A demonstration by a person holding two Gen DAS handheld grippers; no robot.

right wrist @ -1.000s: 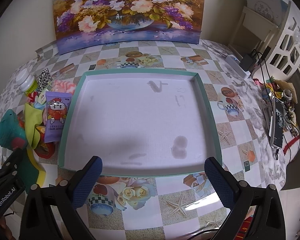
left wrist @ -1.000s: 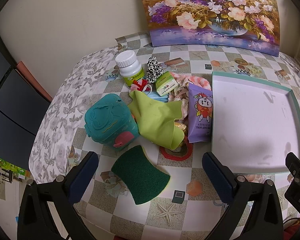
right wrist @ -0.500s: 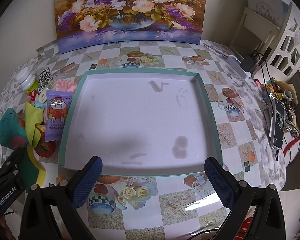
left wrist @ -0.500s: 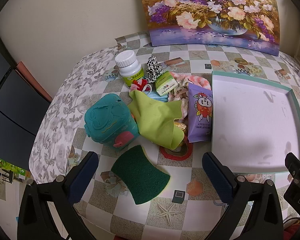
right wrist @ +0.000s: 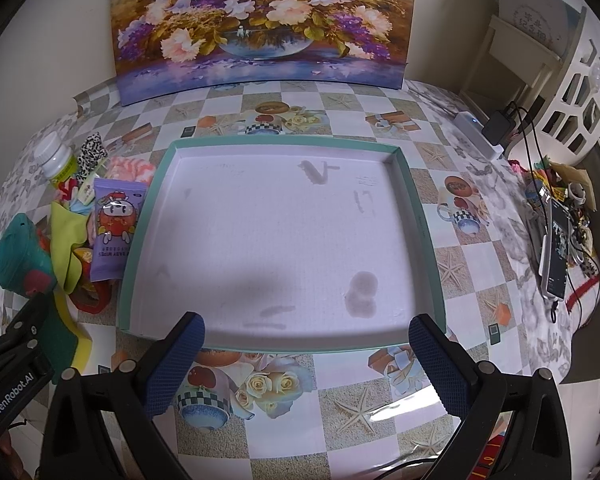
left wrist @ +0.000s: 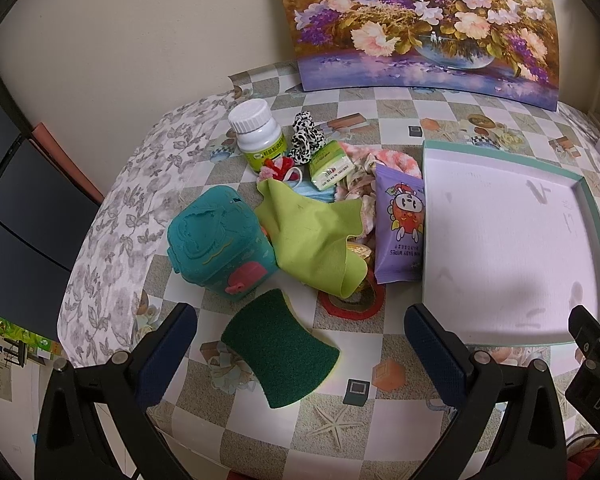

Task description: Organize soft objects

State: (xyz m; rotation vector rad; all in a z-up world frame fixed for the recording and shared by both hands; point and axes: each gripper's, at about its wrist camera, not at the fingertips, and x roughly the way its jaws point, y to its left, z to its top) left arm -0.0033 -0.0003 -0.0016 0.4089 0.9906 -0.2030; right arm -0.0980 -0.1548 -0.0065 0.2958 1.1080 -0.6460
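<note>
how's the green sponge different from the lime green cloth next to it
The green sponge is dark green with a yellow underside; the lime green cloth is one pale colour. The sponge lies flat and keeps a waisted outline, while the cloth is crumpled and folded. The sponge sits alone on the tablecloth, the cloth drapes over other items in the pile. Both look soft and sit outside the tray.

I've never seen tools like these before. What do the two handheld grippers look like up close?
Each is a black plastic clamp with two arms that spread apart, with round silver rivets at the joints. The fingers end in dark blue pads with a fine dimpled texture. The left gripper carries white "GenRobot.AI" lettering on its side, seen from the right gripper. No sleeves or cables on them show.
</note>
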